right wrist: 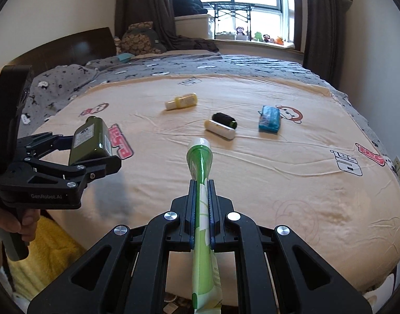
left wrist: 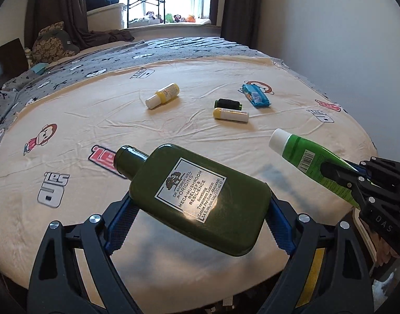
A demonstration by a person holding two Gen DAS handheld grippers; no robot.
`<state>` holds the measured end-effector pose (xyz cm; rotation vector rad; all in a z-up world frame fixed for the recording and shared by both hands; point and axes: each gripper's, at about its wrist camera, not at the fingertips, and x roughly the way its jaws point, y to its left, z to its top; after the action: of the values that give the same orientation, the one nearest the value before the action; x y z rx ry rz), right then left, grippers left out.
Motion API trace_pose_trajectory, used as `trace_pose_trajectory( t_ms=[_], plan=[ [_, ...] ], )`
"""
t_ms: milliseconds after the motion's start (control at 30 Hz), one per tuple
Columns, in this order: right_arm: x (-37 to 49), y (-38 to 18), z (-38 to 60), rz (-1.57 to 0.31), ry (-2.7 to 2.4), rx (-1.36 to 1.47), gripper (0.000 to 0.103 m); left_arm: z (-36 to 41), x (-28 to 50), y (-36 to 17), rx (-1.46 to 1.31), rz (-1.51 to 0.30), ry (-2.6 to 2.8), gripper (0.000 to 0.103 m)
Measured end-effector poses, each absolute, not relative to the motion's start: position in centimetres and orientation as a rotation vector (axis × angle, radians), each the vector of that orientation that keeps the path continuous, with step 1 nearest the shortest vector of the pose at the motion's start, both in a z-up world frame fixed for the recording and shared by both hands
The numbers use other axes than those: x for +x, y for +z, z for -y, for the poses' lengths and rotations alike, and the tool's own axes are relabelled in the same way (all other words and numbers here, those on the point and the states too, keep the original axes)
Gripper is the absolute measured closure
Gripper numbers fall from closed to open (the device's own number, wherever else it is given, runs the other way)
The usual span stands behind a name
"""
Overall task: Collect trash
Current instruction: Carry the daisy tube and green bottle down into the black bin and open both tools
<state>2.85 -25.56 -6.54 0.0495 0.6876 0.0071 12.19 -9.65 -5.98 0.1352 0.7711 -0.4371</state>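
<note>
A: Dark green bottle, flat-sided, white label, dark cap — where is it held?

B: Above the bed, clamped across its width in the left gripper, jaws spread wide.

A: Green tube?

B: White-capped, flattened, pinched in the right gripper, jaws nearly together.

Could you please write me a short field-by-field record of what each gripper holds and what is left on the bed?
left gripper: shut on dark green bottle
right gripper: shut on green tube
on the bed sheet: yellow bottle, black roll, white stick, blue packet
remaining items: four, all lying flat
</note>
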Motion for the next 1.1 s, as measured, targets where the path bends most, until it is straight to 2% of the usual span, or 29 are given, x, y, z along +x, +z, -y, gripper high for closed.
trace_pose_trajectory(
  t_ms=[267, 600, 833, 1100],
  plan=[
    [-3.5, -6.5, 21.8, -0.701, 0.08, 0.022, 0.094, 6.0, 4.5, -7.3, 0.128, -0.772, -0.452, 0.019],
    [-7.9, -11.4, 19.5, -0.861, 0.147, 0.097, 0.094, 4.9, -1.4, -12.8, 0.177, -0.884, -0.479, 0.019],
    [-8.1, -17.4, 18.3, -1.061, 0.173, 0.178, 0.094, 6.0, -2.2, -18.6, 0.202, -1.053, -0.531, 0.019],
    [-6.6, -23.9, 18.7, -1.204, 0.119, 0.288, 0.094, 6.9, 0.0, -25.6, 0.238, -1.252, -0.529, 0.019]
  ],
)
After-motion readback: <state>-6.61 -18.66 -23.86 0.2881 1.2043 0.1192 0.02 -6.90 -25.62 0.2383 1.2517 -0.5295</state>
